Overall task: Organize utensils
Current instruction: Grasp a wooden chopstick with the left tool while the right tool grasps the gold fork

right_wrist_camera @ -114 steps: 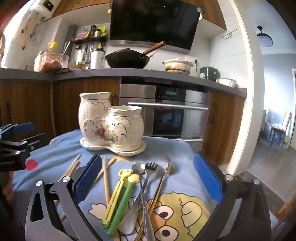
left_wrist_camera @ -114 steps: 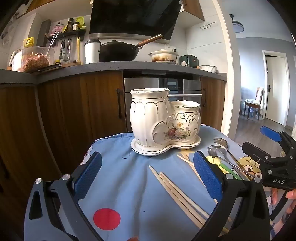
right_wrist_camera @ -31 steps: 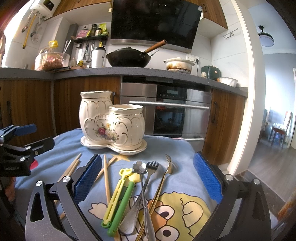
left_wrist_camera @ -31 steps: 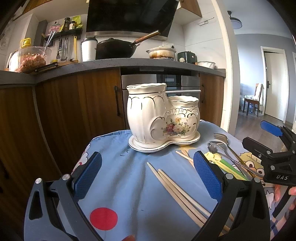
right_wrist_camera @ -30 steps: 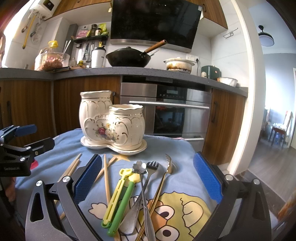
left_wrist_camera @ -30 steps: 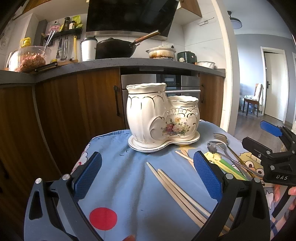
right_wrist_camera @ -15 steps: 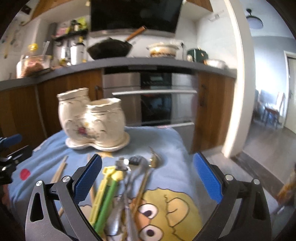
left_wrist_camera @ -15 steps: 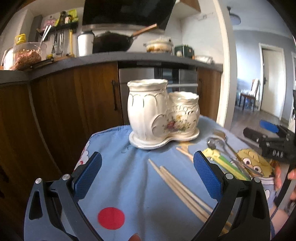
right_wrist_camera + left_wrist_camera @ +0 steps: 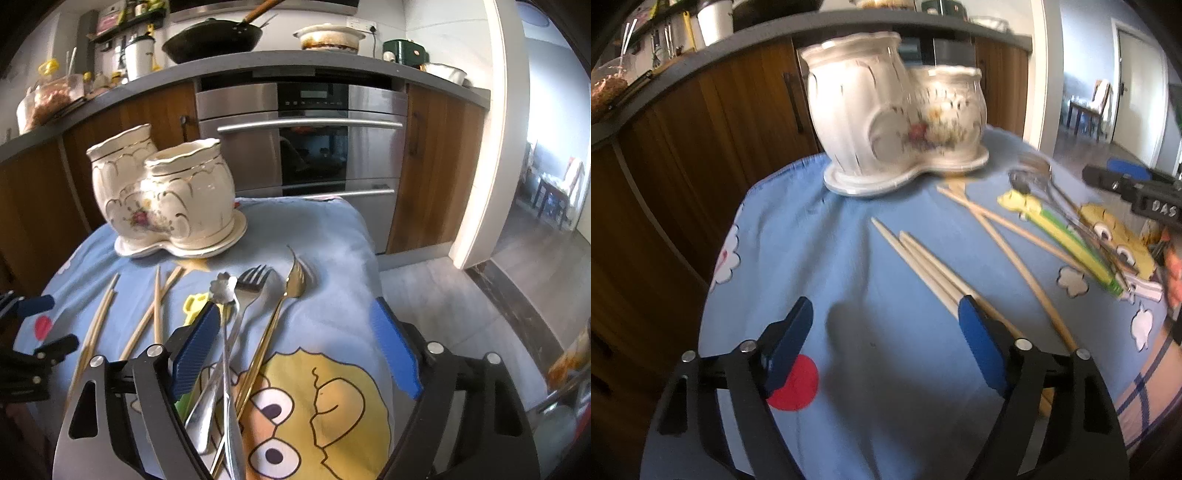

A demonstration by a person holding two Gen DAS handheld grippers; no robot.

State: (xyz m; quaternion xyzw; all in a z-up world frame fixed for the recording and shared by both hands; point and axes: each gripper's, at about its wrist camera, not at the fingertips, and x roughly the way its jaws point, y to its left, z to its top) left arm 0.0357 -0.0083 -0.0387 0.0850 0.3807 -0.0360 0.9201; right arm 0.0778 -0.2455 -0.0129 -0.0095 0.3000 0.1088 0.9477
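Chopsticks (image 9: 934, 269) flat on blue surface (image 9: 820, 236), at 12 o'clock from left hand-held gripper (image 9: 886, 343), wide open, empty. Forks (image 9: 251, 291) under right hand-held gripper (image 9: 295, 347), wide open too, empty. White holder (image 9: 166, 195) at 11 o'clock.

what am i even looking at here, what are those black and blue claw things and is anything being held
Those are two hand-held grippers; a person carries one in each hand, and each has a fisheye camera looking along its fingers. One picture is from the left gripper, the other from the right gripper.

On the blue tablecloth stands a white ceramic utensil holder with two cups. In front lie wooden chopsticks, a silver fork, a gold spoon, a silver spoon and a yellow-green utensil.

Nothing is held: both grippers are open, low over the utensils.
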